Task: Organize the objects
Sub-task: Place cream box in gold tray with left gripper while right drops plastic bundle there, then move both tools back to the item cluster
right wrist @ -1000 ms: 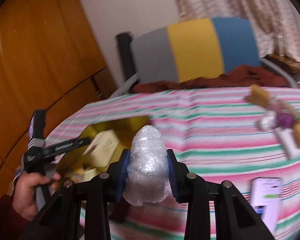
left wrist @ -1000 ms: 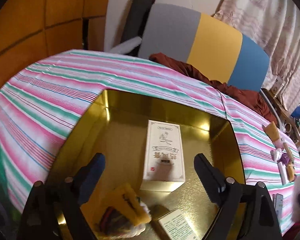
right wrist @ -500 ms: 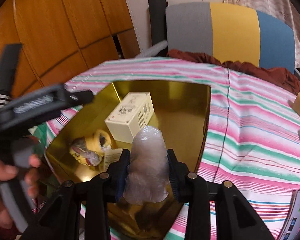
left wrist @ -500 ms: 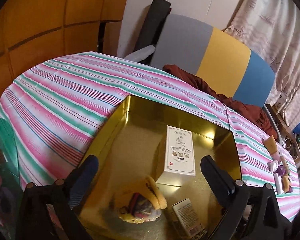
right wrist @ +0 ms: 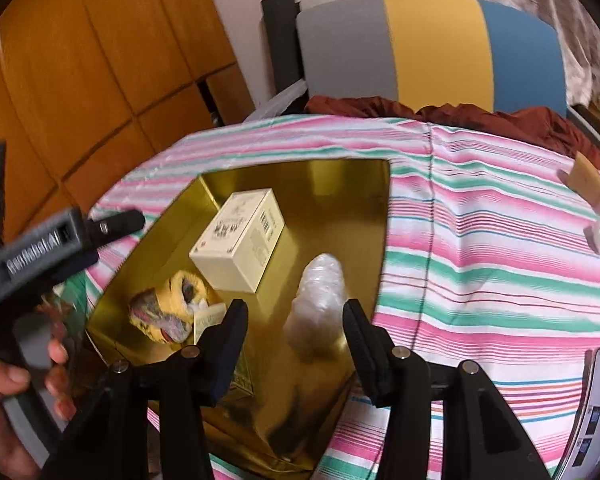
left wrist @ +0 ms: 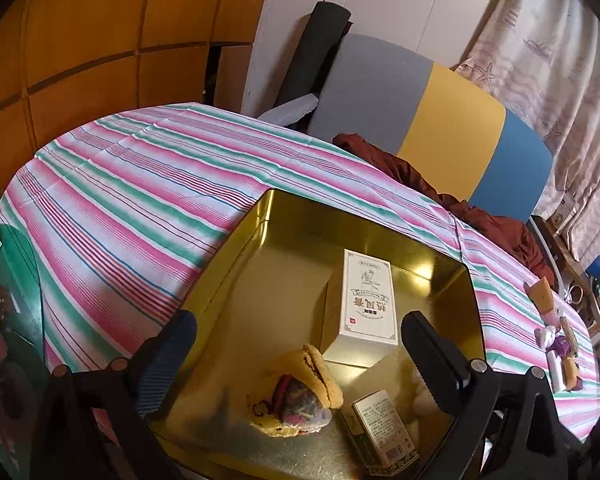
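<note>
A gold tin box (left wrist: 240, 236) (right wrist: 348, 168) lies open on the striped tablecloth. Inside lie a white carton (left wrist: 366, 300) (right wrist: 240, 240), a yellow pouch (left wrist: 296, 396) (right wrist: 168, 312) and a small printed carton (left wrist: 384, 428). A bubble-wrapped bundle (right wrist: 318, 300) lies in the box between the fingers of my right gripper (right wrist: 294, 336), which is open just above it. The bundle shows faintly in the left wrist view (left wrist: 418, 396). My left gripper (left wrist: 296, 348) is open and empty over the box's near side.
Small loose items (left wrist: 556, 332) (right wrist: 596, 216) lie on the cloth to the right. A phone (right wrist: 592, 412) lies at the near right edge. A grey, yellow and blue chair back (left wrist: 432, 120) with a dark red cloth (left wrist: 480, 208) stands behind the table.
My right gripper carried the bubble-wrapped bundle over the box, then opened and let it go inside. My left gripper drew back and up, staying open.
</note>
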Demonstrator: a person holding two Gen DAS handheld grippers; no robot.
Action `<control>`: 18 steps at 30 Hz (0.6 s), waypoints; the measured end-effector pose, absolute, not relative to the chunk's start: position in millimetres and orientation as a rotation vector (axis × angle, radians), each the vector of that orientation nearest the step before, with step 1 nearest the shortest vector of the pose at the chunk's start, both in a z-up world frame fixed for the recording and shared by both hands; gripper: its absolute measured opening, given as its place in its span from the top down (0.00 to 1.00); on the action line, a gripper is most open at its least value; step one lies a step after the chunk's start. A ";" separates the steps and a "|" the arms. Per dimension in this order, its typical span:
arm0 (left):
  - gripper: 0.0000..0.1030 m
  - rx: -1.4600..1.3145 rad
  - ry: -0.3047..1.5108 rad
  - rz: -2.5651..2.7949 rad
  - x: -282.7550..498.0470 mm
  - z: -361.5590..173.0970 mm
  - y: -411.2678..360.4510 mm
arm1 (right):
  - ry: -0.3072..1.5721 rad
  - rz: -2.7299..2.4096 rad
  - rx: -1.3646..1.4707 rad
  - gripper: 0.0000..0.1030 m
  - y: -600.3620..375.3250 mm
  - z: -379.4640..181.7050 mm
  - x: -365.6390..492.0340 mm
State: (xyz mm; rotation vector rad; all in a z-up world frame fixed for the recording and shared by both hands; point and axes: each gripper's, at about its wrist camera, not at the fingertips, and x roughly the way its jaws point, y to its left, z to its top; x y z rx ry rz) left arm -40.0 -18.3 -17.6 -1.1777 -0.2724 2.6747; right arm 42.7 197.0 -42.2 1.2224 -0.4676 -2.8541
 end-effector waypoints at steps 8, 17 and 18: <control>0.00 -1.164 -0.225 2.646 -32.1 -14.3 2.9 | -0.529 -2.907 1.136 0.52 218.7 -21.6 58.2; 0.00 -1.152 -0.195 2.600 -22.9 -10.1 26.0 | -0.532 -2.940 1.115 0.52 237.9 -11.0 71.9; 0.00 -1.150 -0.194 2.597 -21.9 -9.3 28.7 | -0.530 -2.949 1.118 0.52 241.4 -10.2 73.7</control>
